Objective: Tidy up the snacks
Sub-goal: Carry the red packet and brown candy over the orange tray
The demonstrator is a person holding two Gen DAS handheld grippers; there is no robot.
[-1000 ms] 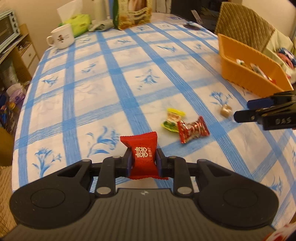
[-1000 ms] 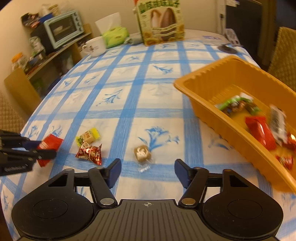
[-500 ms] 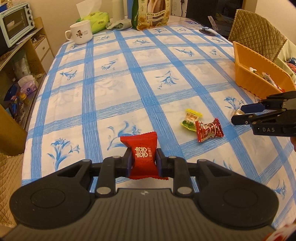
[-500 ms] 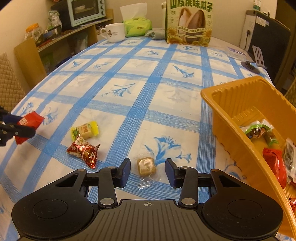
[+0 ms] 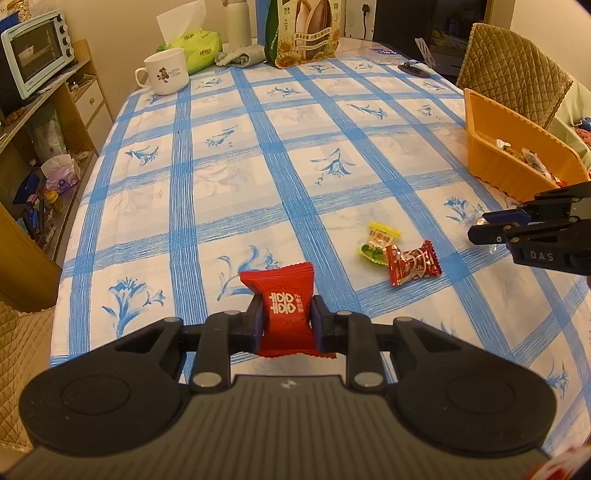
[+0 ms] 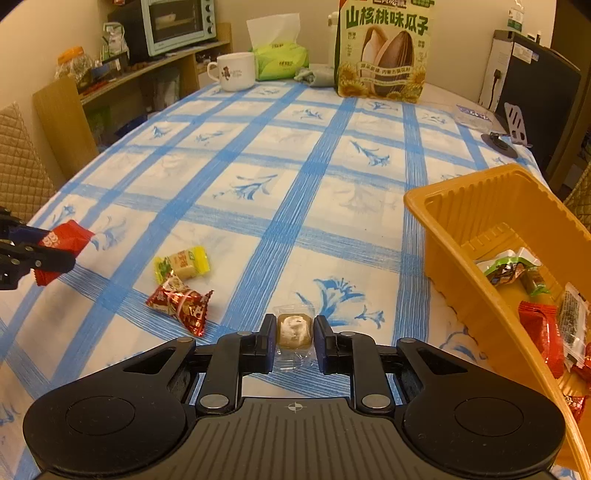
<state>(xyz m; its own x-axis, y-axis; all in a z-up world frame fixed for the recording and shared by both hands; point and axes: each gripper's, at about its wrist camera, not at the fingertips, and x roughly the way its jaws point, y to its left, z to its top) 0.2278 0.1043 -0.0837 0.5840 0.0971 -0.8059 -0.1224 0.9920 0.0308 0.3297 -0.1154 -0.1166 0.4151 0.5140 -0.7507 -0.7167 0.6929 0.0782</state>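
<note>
Left wrist view: left gripper [image 5: 287, 326] clamped on a red candy packet [image 5: 284, 310], held upright above the near edge of the table [image 5: 229, 177]; packet is glossy red with crimped ends and a white double-happiness mark plus small white characters too fine to read. Right gripper [image 5: 480, 229] enters at the right, its body stamped "DAS".

Right wrist view: right gripper's fingers stand close on either side of a beige candy in clear wrap [image 6: 294, 329], which lies on the tablecloth; narrow gaps show at both pads, so jaws nearly together, not clearly gripping. Candy is a pale tan block, wrapper ends crinkled.

On the cloth to the left of it: a red foil twist candy [image 6: 180, 302] with gold-white print, unreadable, and just beyond, touching it, a yellow-green wrapped candy [image 6: 183, 261] with red characters too small to read.

Orange plastic basket [image 6: 454, 236] at the right, ribbed walls, several wrapped snacks inside.

Far end: sunflower seed bag [image 6: 384, 51] printed "山核桃味瓜子", white mug [image 6: 236, 71] with a small cartoon figure, green tissue pack [image 6: 280, 61]. Mint toaster oven [image 6: 173, 23] on a shelf at far left
</note>
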